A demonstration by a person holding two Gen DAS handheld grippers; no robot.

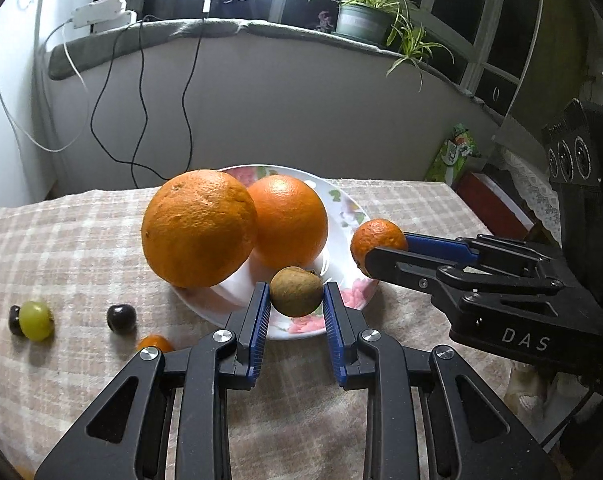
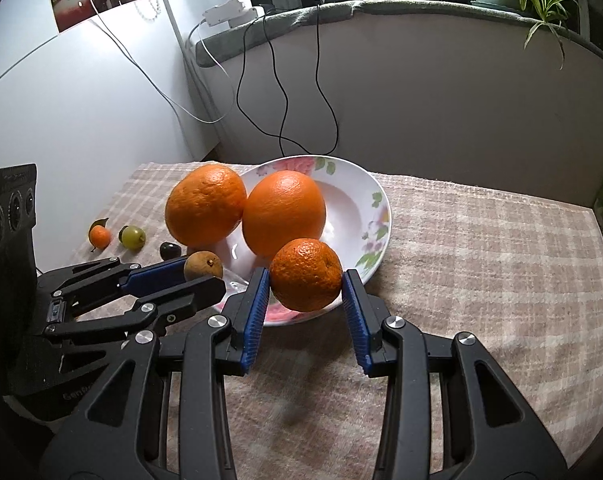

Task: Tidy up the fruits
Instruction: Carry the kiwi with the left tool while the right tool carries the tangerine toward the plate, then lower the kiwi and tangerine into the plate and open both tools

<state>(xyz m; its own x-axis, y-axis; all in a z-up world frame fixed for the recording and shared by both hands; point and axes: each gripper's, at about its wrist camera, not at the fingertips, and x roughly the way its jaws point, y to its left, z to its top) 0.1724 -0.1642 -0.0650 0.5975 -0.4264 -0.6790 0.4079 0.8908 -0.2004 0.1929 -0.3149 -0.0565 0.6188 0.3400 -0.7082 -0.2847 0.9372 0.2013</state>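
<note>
Squeezing a small brown fruit [image 1: 296,291] between its blue pads, the left gripper [image 1: 297,300] holds it up over the near rim of the flowered plate [image 1: 351,216]. Just beside it, the right gripper [image 2: 306,280] is pinching a little mandarin [image 2: 306,274] above the same rim. Two big oranges [image 1: 199,227] [image 1: 289,221] touch each other a bit farther back on the plate. Off to the left, a green grape [image 1: 36,319] and a dark cherry [image 1: 121,318] lie on the checked cloth [image 1: 73,236].

Mandarin [image 2: 306,275] between right gripper [image 2: 306,300] pads, over floral plate [image 2: 377,216].
</note>
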